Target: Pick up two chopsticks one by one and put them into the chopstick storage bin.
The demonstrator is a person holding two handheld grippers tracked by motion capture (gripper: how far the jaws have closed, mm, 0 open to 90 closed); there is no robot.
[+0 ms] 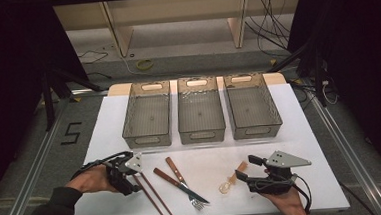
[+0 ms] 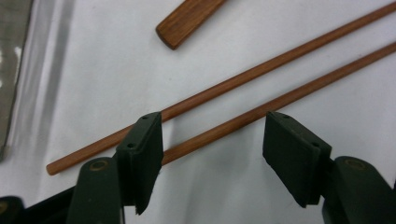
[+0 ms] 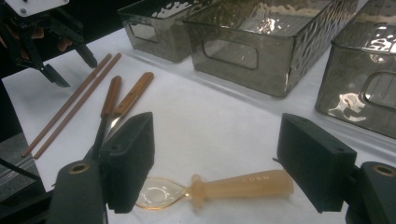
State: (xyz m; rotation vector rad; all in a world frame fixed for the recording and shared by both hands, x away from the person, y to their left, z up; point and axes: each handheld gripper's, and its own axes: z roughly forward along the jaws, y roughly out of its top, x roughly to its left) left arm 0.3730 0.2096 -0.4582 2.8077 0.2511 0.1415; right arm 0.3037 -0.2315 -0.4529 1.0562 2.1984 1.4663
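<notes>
A pair of brown wooden chopsticks (image 1: 151,195) lies side by side on the white table at the front left. My left gripper (image 1: 133,180) hangs over their far ends. In the left gripper view its jaws (image 2: 212,154) stand open; the nearer chopstick (image 2: 243,119) runs between them untouched, and the other chopstick (image 2: 243,79) passes behind the left jaw. A small translucent amber spoon (image 1: 230,181) lies at the front right. My right gripper (image 1: 246,167) stands open astride the spoon (image 3: 233,185), with neither pad (image 3: 313,158) touching it.
A wooden-handled knife (image 1: 166,177) and fork (image 1: 175,170) lie crossed between the chopsticks and the spoon. Three empty grey translucent bins (image 1: 148,138) (image 1: 202,134) (image 1: 256,130) stand in a row at the back. The table's front edge runs close behind both hands.
</notes>
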